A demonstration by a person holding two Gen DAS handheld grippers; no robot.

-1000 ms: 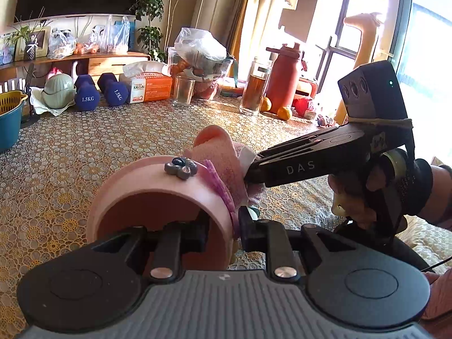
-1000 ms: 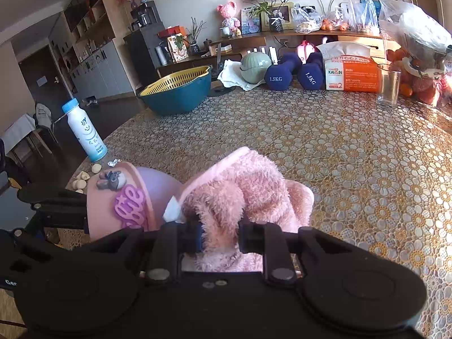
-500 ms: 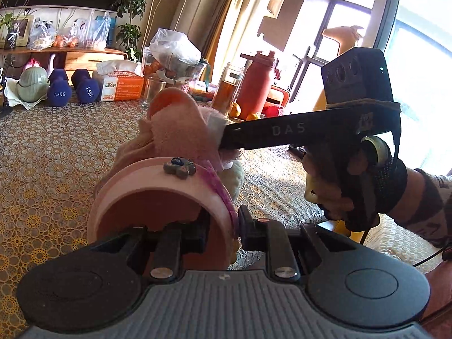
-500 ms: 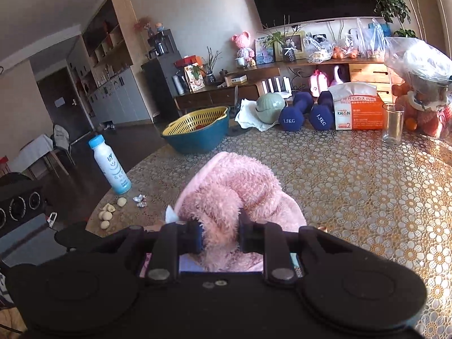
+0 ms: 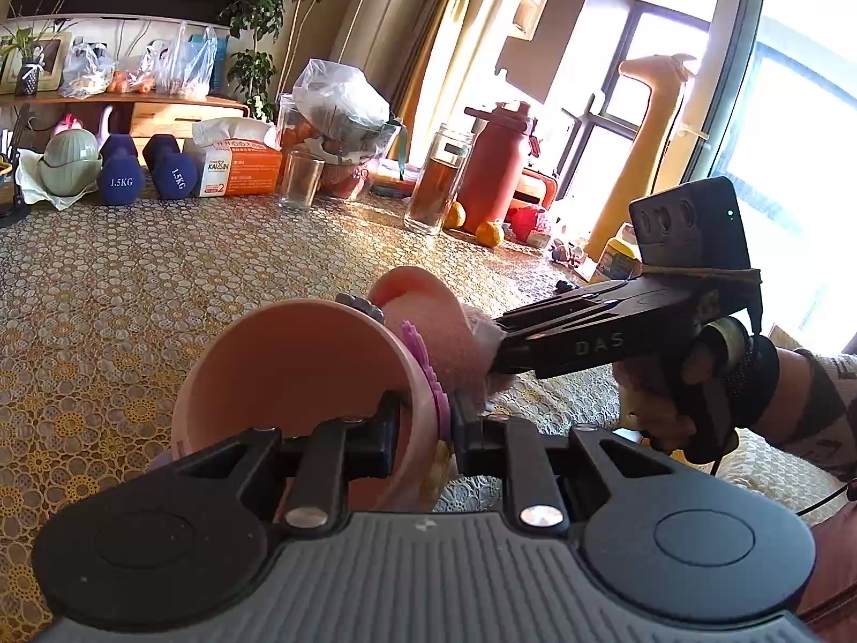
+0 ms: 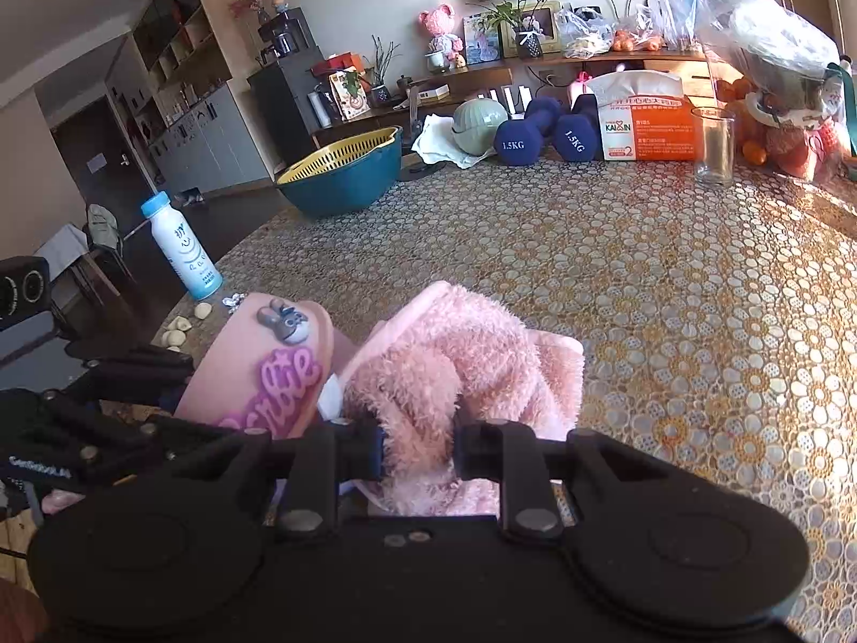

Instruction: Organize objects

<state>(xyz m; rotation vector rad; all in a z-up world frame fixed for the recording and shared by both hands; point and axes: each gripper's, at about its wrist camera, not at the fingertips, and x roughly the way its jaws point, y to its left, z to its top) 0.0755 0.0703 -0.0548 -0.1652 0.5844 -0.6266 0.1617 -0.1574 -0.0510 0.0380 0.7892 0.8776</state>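
Note:
A smooth pink slipper with a grey rabbit charm and purple letters is clamped by its edge in my left gripper. It also shows in the right wrist view, beside the fluffy one. My right gripper is shut on a fluffy pink slipper, held just above the tablecloth. In the left wrist view the fluffy slipper sits right behind the smooth one, with the right gripper coming in from the right. The two slippers are close together or touching.
A patterned tablecloth covers the table. At the back stand blue dumbbells, an orange tissue box, a glass and a teal basin with a yellow strainer. A milk bottle stands at the left edge.
Both slippers were lifted up half a second ago and have come back down near the table. The smooth slipper has tilted so its hollow faces the left camera.

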